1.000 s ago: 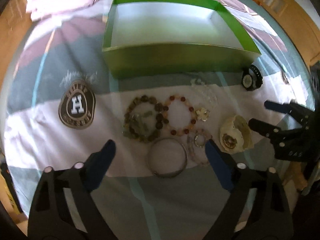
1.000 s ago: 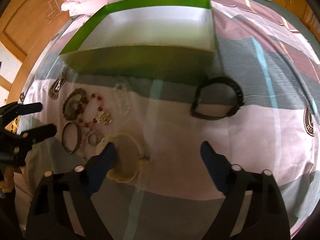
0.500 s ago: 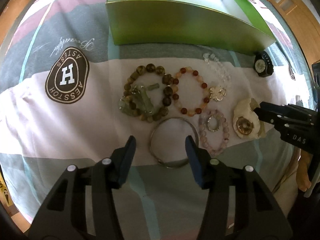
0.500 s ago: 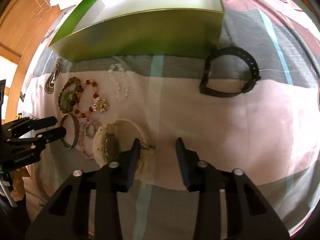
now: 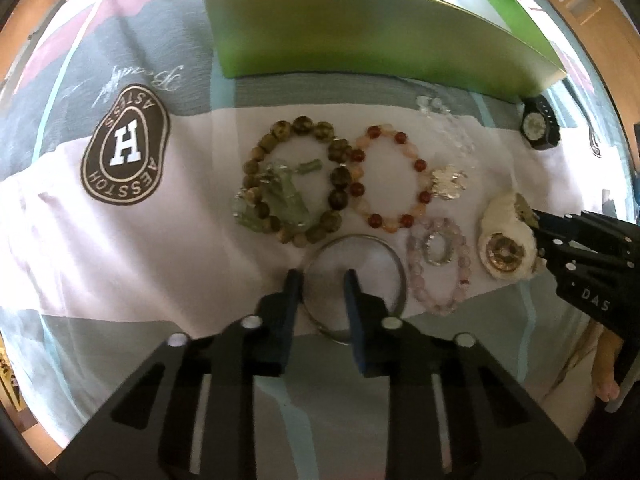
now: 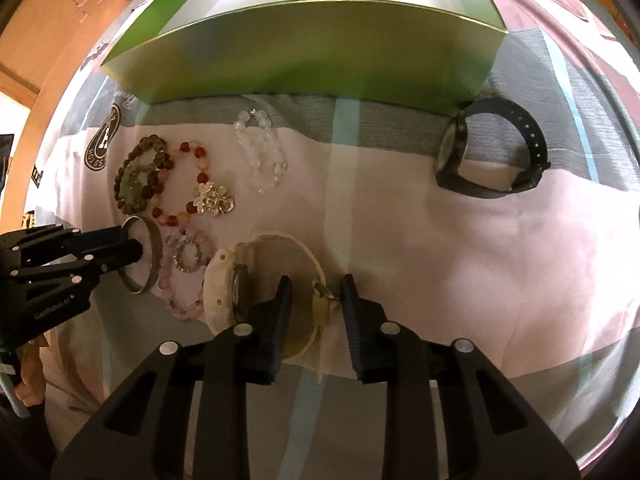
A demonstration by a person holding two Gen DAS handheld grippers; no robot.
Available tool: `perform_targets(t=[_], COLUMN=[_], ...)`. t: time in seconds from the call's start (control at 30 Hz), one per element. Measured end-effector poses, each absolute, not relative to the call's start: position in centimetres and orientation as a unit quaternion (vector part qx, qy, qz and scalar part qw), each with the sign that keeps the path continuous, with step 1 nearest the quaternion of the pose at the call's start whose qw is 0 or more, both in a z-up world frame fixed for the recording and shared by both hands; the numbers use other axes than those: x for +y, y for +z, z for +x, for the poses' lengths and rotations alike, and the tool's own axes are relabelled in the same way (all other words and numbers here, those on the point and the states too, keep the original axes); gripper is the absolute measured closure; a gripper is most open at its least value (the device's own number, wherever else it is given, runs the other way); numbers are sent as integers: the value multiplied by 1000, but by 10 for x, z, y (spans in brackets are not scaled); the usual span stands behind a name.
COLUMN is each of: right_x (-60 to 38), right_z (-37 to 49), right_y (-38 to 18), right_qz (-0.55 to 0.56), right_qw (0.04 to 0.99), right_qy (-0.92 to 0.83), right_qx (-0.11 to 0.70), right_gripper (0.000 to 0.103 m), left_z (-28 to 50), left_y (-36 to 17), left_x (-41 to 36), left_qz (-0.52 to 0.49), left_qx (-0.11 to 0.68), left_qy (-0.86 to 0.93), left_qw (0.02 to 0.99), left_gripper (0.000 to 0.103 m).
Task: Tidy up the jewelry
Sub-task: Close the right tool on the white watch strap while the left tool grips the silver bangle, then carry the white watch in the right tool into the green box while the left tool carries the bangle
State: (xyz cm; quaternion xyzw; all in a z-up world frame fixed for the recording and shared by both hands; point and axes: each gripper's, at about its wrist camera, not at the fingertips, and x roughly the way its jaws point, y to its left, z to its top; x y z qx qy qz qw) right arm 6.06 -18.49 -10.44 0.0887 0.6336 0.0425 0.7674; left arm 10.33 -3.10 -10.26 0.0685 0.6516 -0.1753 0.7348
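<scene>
My left gripper (image 5: 322, 276) straddles the thin silver metal bangle (image 5: 394, 264), partly open; only right view shows my right gripper (image 6: 314, 286) half-open around the cream-white strapped wristwatch (image 6: 224, 280).

A bed carries everything, its bedspread (image 5: 168, 264) banded in pale pink, grey and thin teal stripes, with a brown oval "H" crest (image 5: 126, 152) printed on it. Directly on the cloth sit a green box (image 6: 316, 48) and, in front of it, a cluster of jewelry — an olive bead bracelet (image 5: 296, 184), a red-and-amber bracelet (image 5: 388, 176), a clear bead strand (image 6: 262, 156), a silver bangle (image 5: 356, 284), a pink bead bracelet (image 5: 438, 264), a white watch (image 6: 228, 284) — with a black watch (image 6: 492, 152) apart near the box corner.
</scene>
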Motion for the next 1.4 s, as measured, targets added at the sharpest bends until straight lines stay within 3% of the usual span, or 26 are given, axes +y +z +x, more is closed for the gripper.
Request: perform_targets(t=[0.13, 0.2, 1.03, 1.4], right_x=[-172, -169, -214, -226], right_z=[60, 60, 42, 27], right_y=[-102, -101, -73, -29], right_qz=[47, 44, 98, 138], right_qw=[779, 781, 799, 842], right_qy=[23, 17, 24, 66], right_qx=[625, 623, 592, 517], right_gripper=[88, 89, 89, 89], left_z=[104, 104, 57, 58], left_y=[-103, -102, -47, -20], left_x=[-30, -27, -12, -25], left_qz=[73, 78, 87, 61], left_qx=[650, 646, 583, 539], left_qy=[-164, -158, -165, -204], left_qw=[739, 743, 791, 815], left_gripper=[94, 100, 100, 100])
